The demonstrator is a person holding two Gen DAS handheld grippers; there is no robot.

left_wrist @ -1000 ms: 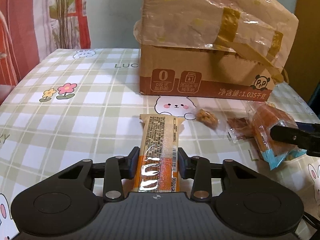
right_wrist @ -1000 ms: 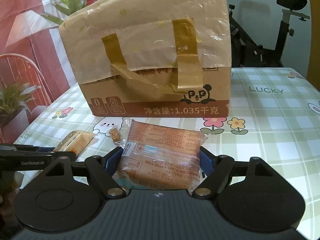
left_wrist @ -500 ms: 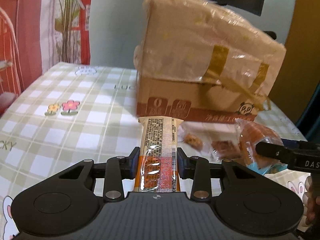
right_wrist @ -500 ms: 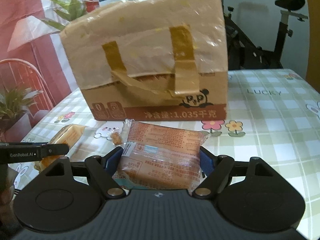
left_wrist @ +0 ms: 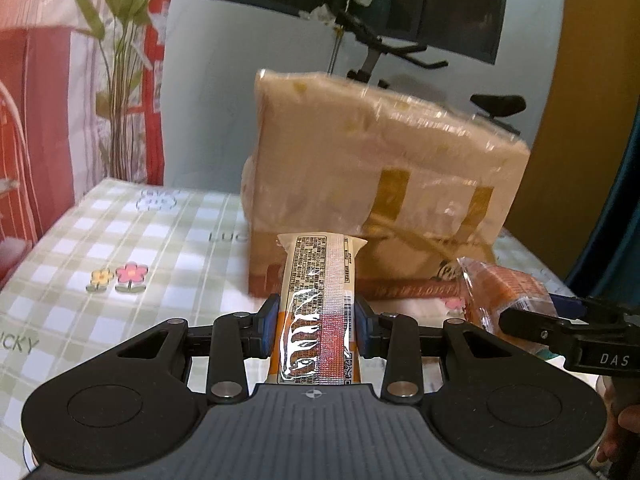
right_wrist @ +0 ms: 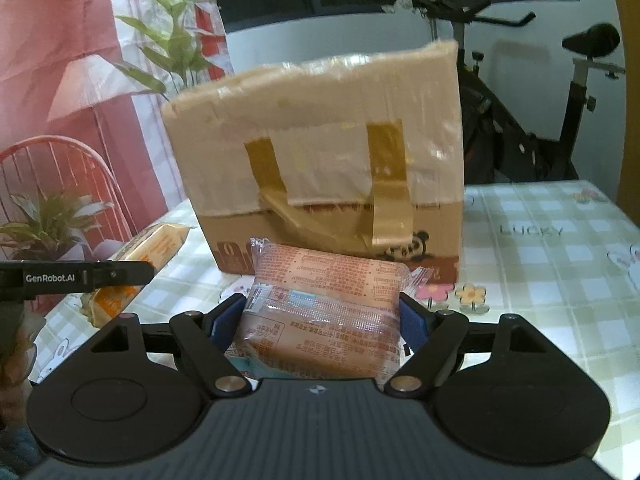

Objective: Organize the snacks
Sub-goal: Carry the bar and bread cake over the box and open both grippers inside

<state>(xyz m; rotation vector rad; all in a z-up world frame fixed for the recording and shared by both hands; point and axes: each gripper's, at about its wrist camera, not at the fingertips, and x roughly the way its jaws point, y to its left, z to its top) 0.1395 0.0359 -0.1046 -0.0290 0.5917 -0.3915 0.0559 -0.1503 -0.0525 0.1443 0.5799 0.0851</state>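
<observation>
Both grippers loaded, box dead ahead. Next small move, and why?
Probably raise both a little more, then ease forward over the cardboard box. The left gripper is clamped on the long snack bar, the right gripper on the wide orange packet, and both snacks sit below the box's top edge, so going straight ahead would likely hit its wall.

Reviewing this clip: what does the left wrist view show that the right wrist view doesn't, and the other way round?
Only the left wrist view shows the printed back of the long snack bar clamped in the left gripper, plus a pink and yellow flower pair on the cloth. Only the right wrist view shows the label side of the wide orange snack pack clamped in the right gripper, and the red chair. Both show the taped cardboard box, the checked tablecloth, the exercise bike, and each other's gripper and snack from the side.
</observation>
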